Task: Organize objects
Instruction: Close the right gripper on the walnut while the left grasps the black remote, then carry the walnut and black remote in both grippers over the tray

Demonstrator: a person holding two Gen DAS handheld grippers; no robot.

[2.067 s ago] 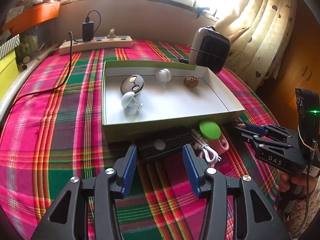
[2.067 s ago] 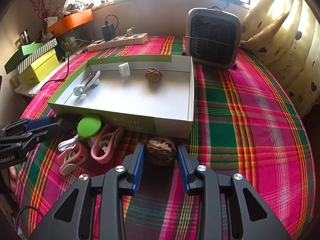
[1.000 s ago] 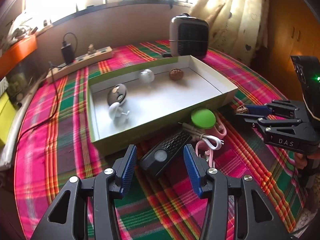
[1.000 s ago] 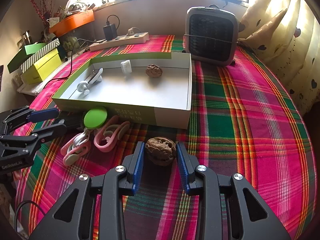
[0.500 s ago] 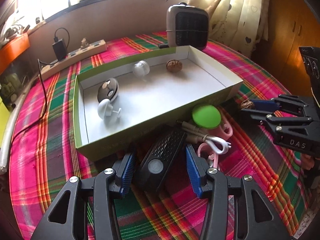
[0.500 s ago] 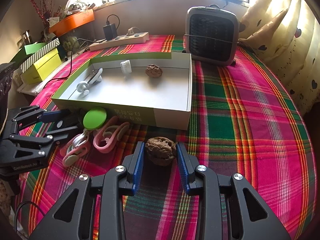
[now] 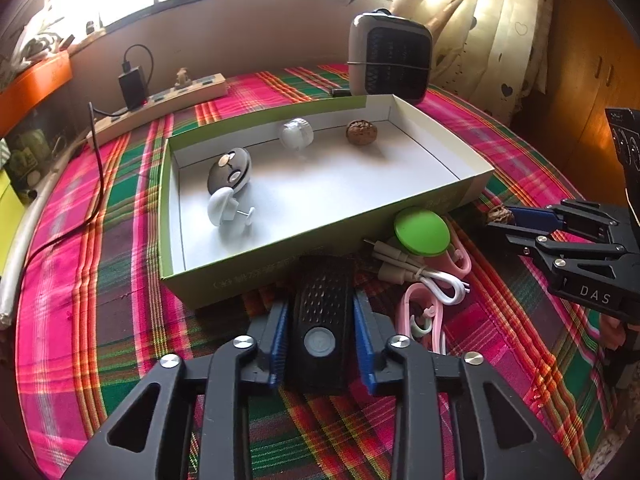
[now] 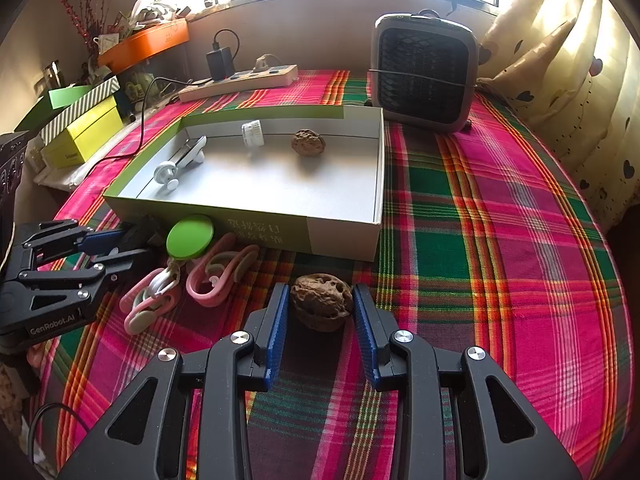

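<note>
My left gripper (image 7: 320, 316) is shut on a black remote-like device (image 7: 322, 312) that lies on the plaid cloth in front of the green-and-white box (image 7: 332, 236). My right gripper (image 8: 322, 308) is shut on a brown walnut (image 8: 322, 300) just in front of the box's near corner (image 8: 344, 240). In the box lie a second walnut (image 7: 361, 132), a white roll (image 7: 296, 134), a black round object (image 7: 229, 174) and a white plug piece (image 7: 224, 206). A green disc (image 7: 422, 231), a white cable (image 7: 424, 276) and pink clips (image 8: 218, 272) lie beside the box.
A grey fan heater (image 8: 424, 72) stands behind the box. A power strip with a charger (image 8: 240, 76) lies at the back. Yellow and green boxes (image 8: 80, 128) and an orange tray (image 8: 144, 44) are at the left. A curtain (image 8: 560, 60) hangs at the right.
My left gripper moved forward over the black device and closed on it. My right gripper stays shut on the walnut in the same place.
</note>
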